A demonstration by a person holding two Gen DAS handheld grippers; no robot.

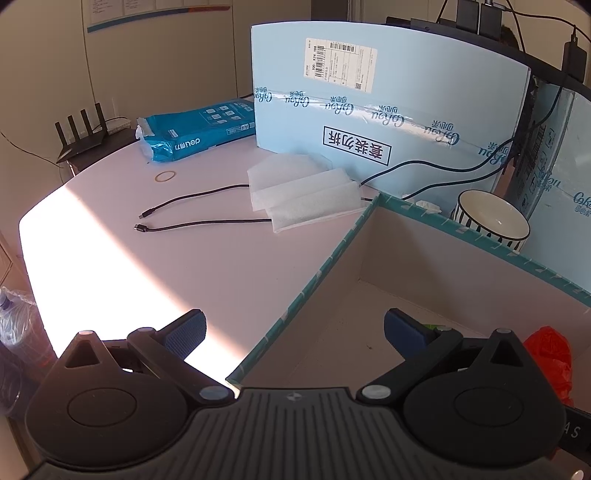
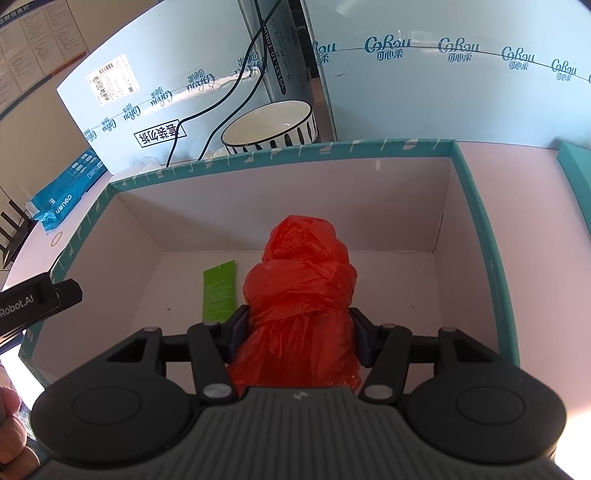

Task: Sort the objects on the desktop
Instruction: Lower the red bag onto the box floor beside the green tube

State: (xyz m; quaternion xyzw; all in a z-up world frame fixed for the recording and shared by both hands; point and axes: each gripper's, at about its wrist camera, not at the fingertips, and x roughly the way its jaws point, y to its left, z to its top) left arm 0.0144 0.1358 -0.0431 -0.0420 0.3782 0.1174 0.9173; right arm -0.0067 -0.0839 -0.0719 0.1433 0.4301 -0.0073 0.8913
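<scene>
The right gripper (image 2: 299, 332) is clamped on a red plastic bag (image 2: 301, 280) inside the box (image 2: 476, 206). A green packet (image 2: 219, 291) lies at nine o'clock of the bag. The left gripper (image 1: 295, 330) has its jaws wide apart and empty, over the box rim.

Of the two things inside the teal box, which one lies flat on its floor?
The green packet; the red plastic bag is bulky and crumpled beside it.

A pale worktop (image 1: 221, 266) lay partly under a bright band of sunlight (image 1: 92, 258). Behind it stood a beige wall (image 1: 155, 62) with a poster (image 1: 155, 11). Tall light-blue cartons (image 1: 424, 92) closed off the back.
</scene>
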